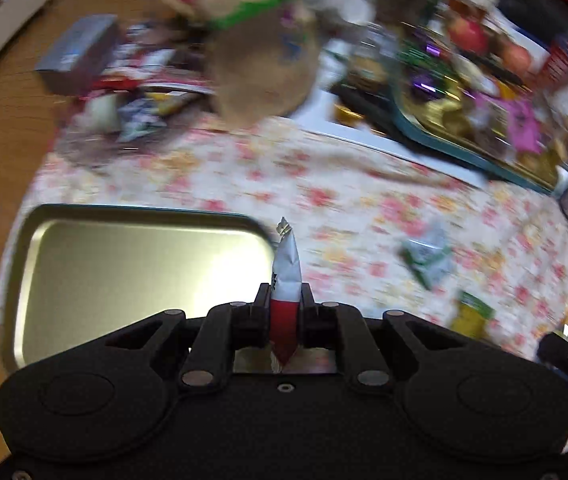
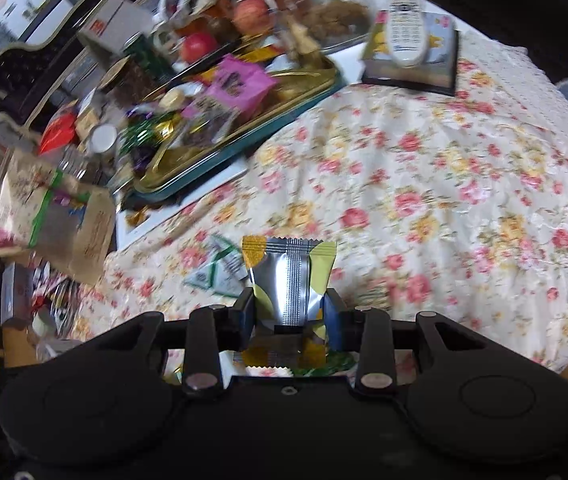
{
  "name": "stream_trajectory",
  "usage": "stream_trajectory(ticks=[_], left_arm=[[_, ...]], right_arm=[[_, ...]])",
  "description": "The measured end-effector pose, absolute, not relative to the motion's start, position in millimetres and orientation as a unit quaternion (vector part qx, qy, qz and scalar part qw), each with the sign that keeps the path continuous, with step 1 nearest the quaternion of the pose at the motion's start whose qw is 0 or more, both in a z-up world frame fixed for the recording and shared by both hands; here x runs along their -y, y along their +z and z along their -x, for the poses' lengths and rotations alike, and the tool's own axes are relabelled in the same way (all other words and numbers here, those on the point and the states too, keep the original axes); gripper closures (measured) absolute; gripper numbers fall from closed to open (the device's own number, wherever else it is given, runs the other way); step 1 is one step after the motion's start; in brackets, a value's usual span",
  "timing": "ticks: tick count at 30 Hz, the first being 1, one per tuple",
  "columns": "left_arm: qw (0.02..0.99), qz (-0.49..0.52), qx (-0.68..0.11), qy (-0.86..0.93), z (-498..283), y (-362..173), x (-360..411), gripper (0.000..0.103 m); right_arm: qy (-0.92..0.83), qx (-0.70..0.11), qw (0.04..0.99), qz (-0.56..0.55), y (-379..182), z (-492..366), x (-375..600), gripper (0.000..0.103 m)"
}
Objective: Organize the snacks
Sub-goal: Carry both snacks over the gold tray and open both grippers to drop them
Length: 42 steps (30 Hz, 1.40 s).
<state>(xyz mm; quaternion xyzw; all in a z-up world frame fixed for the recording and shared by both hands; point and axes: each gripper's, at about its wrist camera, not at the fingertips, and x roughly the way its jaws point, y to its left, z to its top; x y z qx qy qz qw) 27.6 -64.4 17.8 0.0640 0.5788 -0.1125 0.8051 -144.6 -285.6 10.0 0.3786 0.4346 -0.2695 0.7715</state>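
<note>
My left gripper [image 1: 285,296] is shut on a slim red and white snack packet [image 1: 286,280] that stands edge-on between the pads, above the floral tablecloth [image 1: 343,200]. Just left of it lies a shiny metal tray [image 1: 124,268] with nothing in it. My right gripper [image 2: 289,300] is shut on a silver and yellow snack packet [image 2: 289,268], its seam side facing the camera. On the cloth lie a green and white packet [image 1: 427,256] and a yellow packet [image 1: 471,314]. The green and white packet [image 2: 216,272] also shows behind the right gripper.
A teal tray [image 2: 244,136] heaped with snacks sits at the back, with apples [image 2: 250,14] and jars beyond it. A brown paper bag [image 2: 56,216] with a green band leans at the left. A remote control [image 2: 405,32] rests on a book. Loose wrappers crowd the cloth's far-left corner [image 1: 140,92].
</note>
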Motion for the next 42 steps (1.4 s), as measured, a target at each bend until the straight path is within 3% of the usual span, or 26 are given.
stream_trajectory(ticks=[12, 26, 30, 36, 42], left_arm=[[0.829, -0.009, -0.559, 0.012, -56.3, 22.4, -64.5, 0.081], [0.802, 0.049, -0.594, 0.023, -63.7, 13.8, -98.2, 0.078], [0.798, 0.056, -0.599, 0.025, -64.1, 11.9, -101.4, 0.079], [0.800, 0.051, -0.597, 0.023, -63.1, 13.0, -99.1, 0.078], [0.799, 0.039, -0.599, 0.019, -62.2, 11.0, -94.7, 0.078]], right_arm=[[-0.148, -0.476, 0.823, -0.273, 16.8, 75.6, 158.7, 0.065], [-0.051, -0.489, 0.845, -0.211, 15.2, 44.0, 64.9, 0.065], [-0.044, -0.474, 0.855, -0.205, 19.5, 44.6, 56.4, 0.060], [-0.053, -0.467, 0.858, -0.206, 20.1, 44.9, 60.8, 0.045], [-0.061, -0.475, 0.855, -0.200, 16.2, 41.5, 65.4, 0.044]])
